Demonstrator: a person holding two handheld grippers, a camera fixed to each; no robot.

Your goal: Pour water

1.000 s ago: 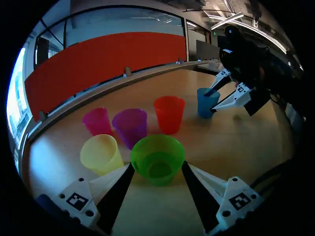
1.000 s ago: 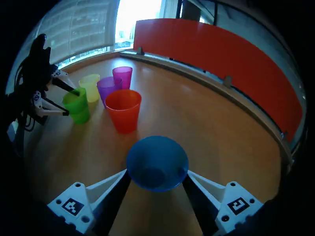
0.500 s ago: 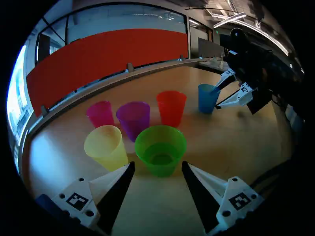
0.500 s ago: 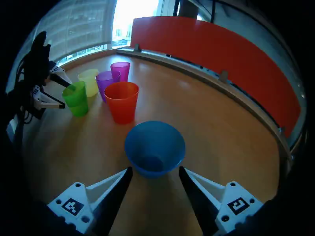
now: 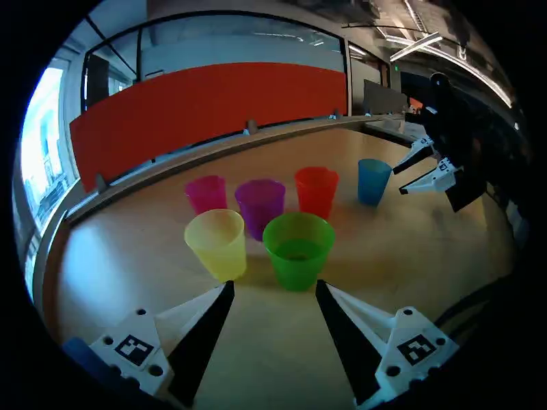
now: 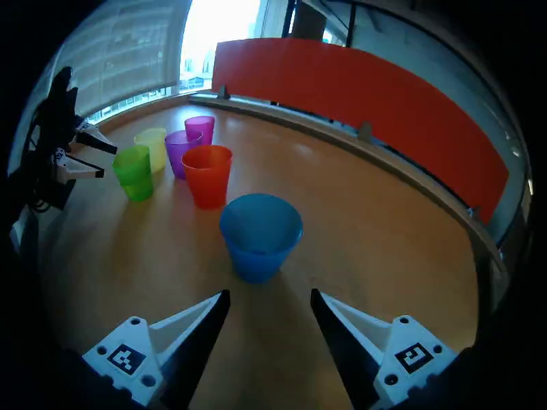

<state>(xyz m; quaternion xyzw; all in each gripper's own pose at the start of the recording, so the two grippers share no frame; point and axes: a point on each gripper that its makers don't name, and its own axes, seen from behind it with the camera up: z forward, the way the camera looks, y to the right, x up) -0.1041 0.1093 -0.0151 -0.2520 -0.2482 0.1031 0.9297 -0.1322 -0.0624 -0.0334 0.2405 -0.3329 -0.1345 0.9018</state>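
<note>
A green cup [image 5: 298, 249] with water in its bottom stands upright on the wooden table [image 5: 383, 239], just beyond my open left gripper [image 5: 273, 290]. A blue cup [image 6: 260, 236] stands upright a little ahead of my open right gripper [image 6: 269, 297]. In the left gripper view the blue cup [image 5: 373, 181] sits at the right, with the right gripper [image 5: 403, 179] beside it and apart from it. In the right gripper view the green cup [image 6: 134, 172] is at the far left, the left gripper [image 6: 102, 160] next to it. Neither gripper touches a cup.
Yellow [image 5: 217, 242], pink [image 5: 206, 193], purple [image 5: 260, 207] and orange [image 5: 316, 191] cups stand grouped by the green one. A long red panel [image 5: 205, 102] runs behind the table's far edge. Windows lie beyond. A person's dark hand and sleeve [image 5: 458, 130] hold the right gripper.
Both grippers have let go and drawn back: the green cup and the blue cup, earlier between the fingers, now stand free on the table ahead of the fingertips.
</note>
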